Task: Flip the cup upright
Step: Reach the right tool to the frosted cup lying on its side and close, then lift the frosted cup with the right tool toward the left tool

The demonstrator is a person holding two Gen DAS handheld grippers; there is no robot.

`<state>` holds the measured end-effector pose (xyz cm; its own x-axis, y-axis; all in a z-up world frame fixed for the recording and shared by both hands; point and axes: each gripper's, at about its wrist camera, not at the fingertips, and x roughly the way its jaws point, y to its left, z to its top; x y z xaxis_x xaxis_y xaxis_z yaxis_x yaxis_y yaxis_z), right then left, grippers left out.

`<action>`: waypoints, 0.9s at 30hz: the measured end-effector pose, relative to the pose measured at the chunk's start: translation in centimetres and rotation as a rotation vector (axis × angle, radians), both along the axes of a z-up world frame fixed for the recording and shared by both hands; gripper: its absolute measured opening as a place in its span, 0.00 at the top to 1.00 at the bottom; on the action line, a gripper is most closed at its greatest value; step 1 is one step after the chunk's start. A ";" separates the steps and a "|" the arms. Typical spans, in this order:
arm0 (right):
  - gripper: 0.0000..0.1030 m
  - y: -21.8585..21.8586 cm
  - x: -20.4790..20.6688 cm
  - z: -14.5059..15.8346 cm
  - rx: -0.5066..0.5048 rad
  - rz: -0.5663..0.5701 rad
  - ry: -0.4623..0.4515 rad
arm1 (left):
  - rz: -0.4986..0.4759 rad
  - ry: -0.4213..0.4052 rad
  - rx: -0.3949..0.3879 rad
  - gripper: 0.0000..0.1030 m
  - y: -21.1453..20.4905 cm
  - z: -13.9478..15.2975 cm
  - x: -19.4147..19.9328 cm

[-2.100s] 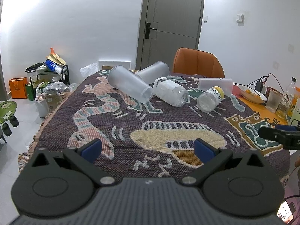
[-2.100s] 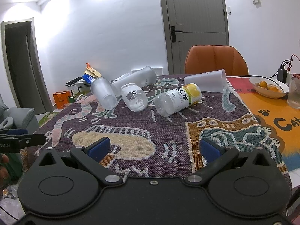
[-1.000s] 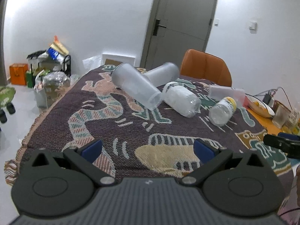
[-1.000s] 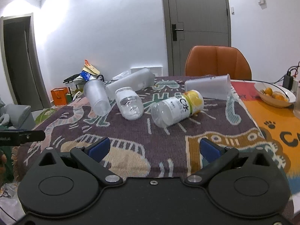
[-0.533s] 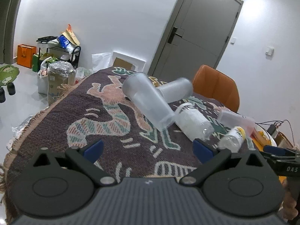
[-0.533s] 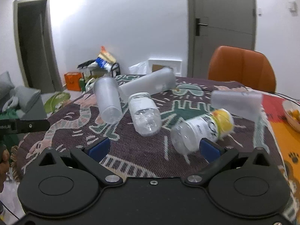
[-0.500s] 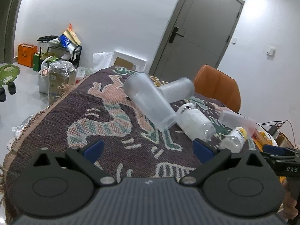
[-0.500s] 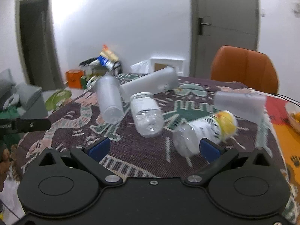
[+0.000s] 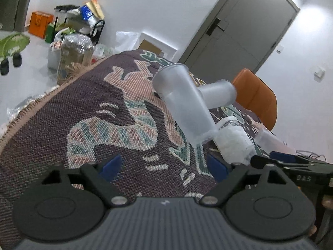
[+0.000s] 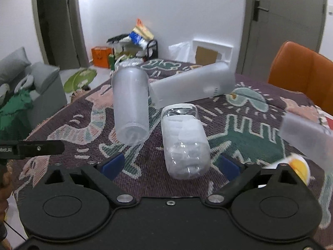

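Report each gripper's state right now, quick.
Left gripper: open, holding nothing; the frosted translucent plastic cup lies on its side ahead.
Right gripper: open, holding nothing; the clear plastic bottle lies between its fingers, ungripped.

The yellow-capped bottle [image 10: 298, 167] was smeared by motion and mostly hidden behind the right gripper's linkage, so its label could not be read. A frosted cup [image 10: 306, 134] at the right edge was blurred too, its mouth cut off by the frame. From the left wrist view, the clear bottle [image 9: 233, 143] was partly covered by the frosted tumbler [image 9: 185, 106] and by the other gripper's finger. Where the second tumbler [image 9: 218, 95] met the first was hidden.
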<state>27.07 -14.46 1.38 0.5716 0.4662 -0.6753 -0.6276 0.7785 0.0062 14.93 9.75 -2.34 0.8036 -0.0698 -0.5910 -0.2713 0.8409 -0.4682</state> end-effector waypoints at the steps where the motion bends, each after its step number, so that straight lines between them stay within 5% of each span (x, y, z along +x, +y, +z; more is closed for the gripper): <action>1: 0.07 0.3 0.6 -0.1 -0.006 0.003 0.010 | 0.000 0.004 -0.006 0.18 0.1 -0.1 0.2; 17: 0.11 3.1 6.8 -1.8 -0.078 0.031 0.091 | 0.015 0.051 -0.018 0.25 1.3 -1.5 4.0; 20: 0.18 3.2 7.9 -2.0 -0.071 0.018 0.112 | 0.021 0.055 -0.012 0.25 1.5 -1.6 4.2; 23: 0.42 3.0 8.7 -2.6 -0.060 0.010 0.161 | 0.026 0.058 -0.008 0.25 1.5 -1.8 4.2; 27: 0.43 2.7 8.0 -2.5 -0.066 -0.007 0.150 | 0.023 0.058 -0.009 0.25 1.2 -1.6 3.8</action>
<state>35.08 -11.72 -1.16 0.4647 0.4146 -0.7824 -0.6184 0.7844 0.0484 18.77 10.95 -3.95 0.7693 -0.0575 -0.6363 -0.3173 0.8300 -0.4586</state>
